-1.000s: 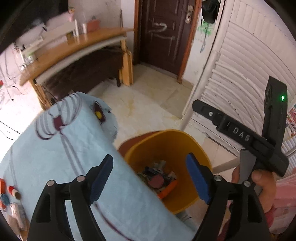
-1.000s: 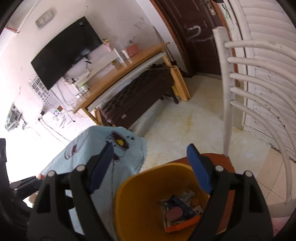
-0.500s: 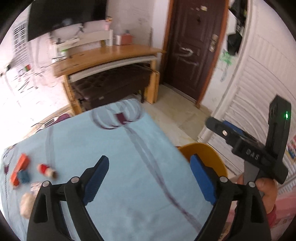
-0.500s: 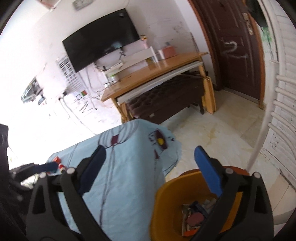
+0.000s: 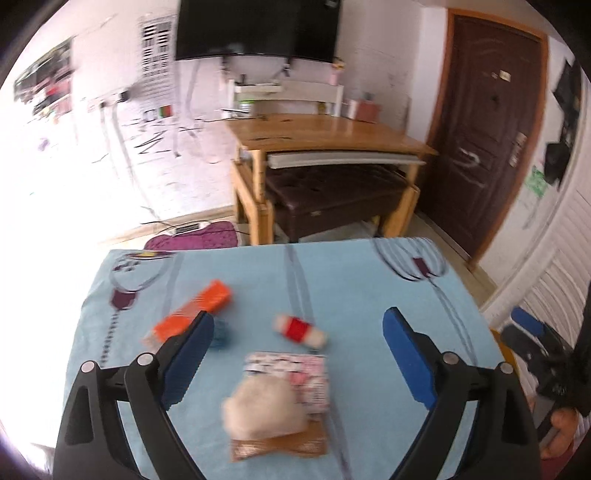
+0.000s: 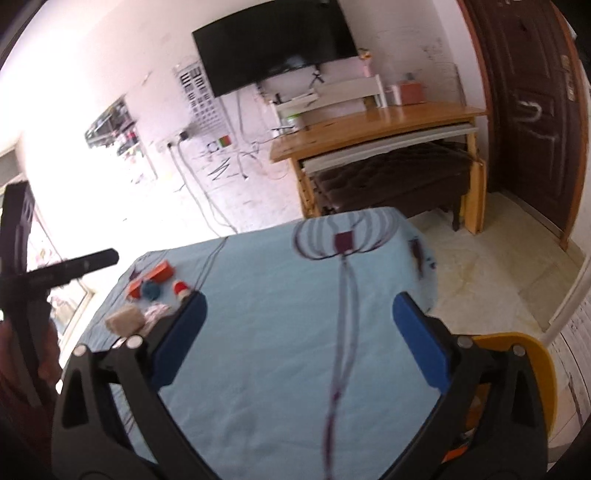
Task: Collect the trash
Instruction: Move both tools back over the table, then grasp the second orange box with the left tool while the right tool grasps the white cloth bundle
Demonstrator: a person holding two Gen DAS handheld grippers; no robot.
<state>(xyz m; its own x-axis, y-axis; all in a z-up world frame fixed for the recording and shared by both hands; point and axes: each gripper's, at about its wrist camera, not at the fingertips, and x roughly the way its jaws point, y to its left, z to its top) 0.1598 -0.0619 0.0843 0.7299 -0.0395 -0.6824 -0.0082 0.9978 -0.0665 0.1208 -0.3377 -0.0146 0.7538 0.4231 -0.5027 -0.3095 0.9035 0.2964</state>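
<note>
Trash lies on the light-blue tablecloth (image 5: 351,280): an orange box (image 5: 195,312), a blue crumpled bit (image 5: 220,332), a red-and-white wrapper (image 5: 300,329), a pink patterned packet (image 5: 295,373), a white wad (image 5: 264,406) and a brown wrapper (image 5: 280,446). My left gripper (image 5: 295,354) is open and empty above them. My right gripper (image 6: 299,332) is open and empty over the cloth (image 6: 295,295), with the trash (image 6: 151,295) to its left. The yellow bin (image 6: 532,369) stands at the table's right edge.
A wooden desk (image 5: 325,136) with a dark padded bench (image 5: 332,192) under it stands against the far wall below a TV (image 5: 255,29). A brown door (image 5: 491,129) is at the right. A white slatted chair (image 5: 554,288) is by the bin.
Both grippers have swung left, away from the yellow bin and over the table. The trash pile now lies under the left gripper. Both stay open.
</note>
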